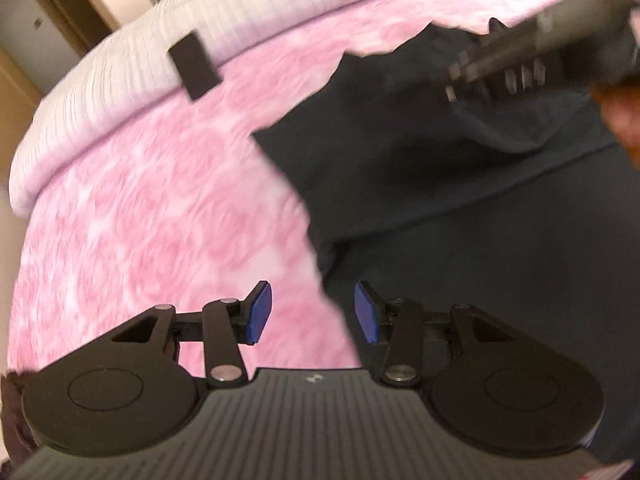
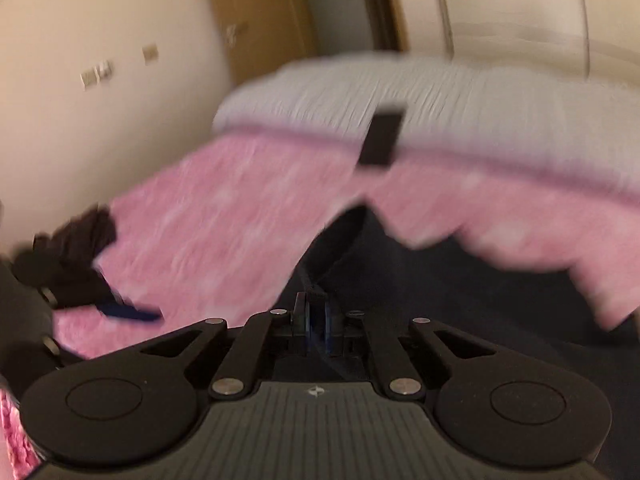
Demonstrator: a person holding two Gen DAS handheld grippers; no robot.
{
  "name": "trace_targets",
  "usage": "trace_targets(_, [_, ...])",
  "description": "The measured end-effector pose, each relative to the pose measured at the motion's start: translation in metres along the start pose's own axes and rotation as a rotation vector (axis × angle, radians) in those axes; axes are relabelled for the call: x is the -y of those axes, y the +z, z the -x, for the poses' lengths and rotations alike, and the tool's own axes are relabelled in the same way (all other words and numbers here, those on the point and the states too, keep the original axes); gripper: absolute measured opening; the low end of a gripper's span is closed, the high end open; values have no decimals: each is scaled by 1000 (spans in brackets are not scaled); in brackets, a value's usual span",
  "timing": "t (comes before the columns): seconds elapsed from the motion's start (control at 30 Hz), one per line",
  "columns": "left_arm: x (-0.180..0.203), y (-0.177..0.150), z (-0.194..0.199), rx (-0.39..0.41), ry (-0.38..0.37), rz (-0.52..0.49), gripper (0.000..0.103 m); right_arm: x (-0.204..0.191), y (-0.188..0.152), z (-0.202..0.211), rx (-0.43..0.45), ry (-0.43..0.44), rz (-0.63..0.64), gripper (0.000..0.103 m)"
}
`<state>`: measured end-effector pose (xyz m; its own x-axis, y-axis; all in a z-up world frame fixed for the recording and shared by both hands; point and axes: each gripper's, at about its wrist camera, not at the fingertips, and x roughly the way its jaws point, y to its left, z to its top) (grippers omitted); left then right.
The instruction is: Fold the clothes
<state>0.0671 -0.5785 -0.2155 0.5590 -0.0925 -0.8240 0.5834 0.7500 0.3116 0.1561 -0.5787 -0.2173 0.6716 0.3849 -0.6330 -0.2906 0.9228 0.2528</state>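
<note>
Navy garment (image 1: 460, 220) lies spread on the pink bedspread (image 1: 160, 208), below the white pillow (image 1: 120, 80). The right gripper (image 2: 318, 320) pinches a garment fold between closed pads, while the left gripper (image 1: 312, 312) hovers open over the garment's edge. Folding well probably means gripping that edge, then moving both together to keep the cloth taut.
</note>
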Motion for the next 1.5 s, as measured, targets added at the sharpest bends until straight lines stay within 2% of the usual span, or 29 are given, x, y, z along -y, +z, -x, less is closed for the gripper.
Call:
trace_targets(0.1, [-8,-13,-9,11,-16,-44,42,-10,-16,-24,-57,-9,-15,7])
trace_targets(0.2, [-7,-13,-16,44,-25,-117,46,-17,-24,-26,-88,-16,14,7])
trace_targets(0.3, [1,-9,-20,96,-31,-234,50,-25,-19,-27,-97,-23,30,8])
trace_targets(0.4, [10,1,-28,148,-36,-360,54,-28,-15,-25,-103,2,41,31])
trace_targets(0.43, [13,5,-31,165,-37,-402,55,-28,-12,-23,-109,25,43,44])
trace_targets(0.47, [17,8,-35,179,-38,-448,55,-29,-12,-18,-109,39,48,47])
trace_targets(0.57, [25,19,-47,206,-70,-541,56,-24,-14,0,-101,32,49,47])
trace_targets(0.7, [19,43,-56,188,-183,-477,56,5,-35,29,-127,-70,-25,47])
trace_targets(0.9, [-19,80,-73,75,-355,-117,57,50,-73,59,-196,-255,-133,47])
trace_targets(0.97, [-21,88,-85,26,-392,-56,56,62,-80,65,-205,-310,-160,49])
trace_targets(1.03, [-19,92,-100,-28,-428,-22,48,75,-85,72,-204,-371,-179,50])
trace_targets(1.1, [-17,94,-117,-86,-458,7,33,90,-88,77,-203,-422,-187,52])
trace_targets(1.17, [-18,91,-124,-111,-464,38,29,105,-90,83,-201,-471,-195,55])
trace_targets(1.27, [-20,89,-121,-92,-454,56,1,128,-92,92,-198,-533,-202,60])
trace_targets(1.4, [-37,97,-91,67,-399,76,1,150,-94,98,-202,-608,-191,60])
trace_targets(1.47, [-43,99,-92,56,-392,90,1,158,-95,101,-189,-635,-209,61])
trace_targets(1.5, [-41,98,-98,25,-392,71,1,161,-96,103,-182,-648,-219,61])
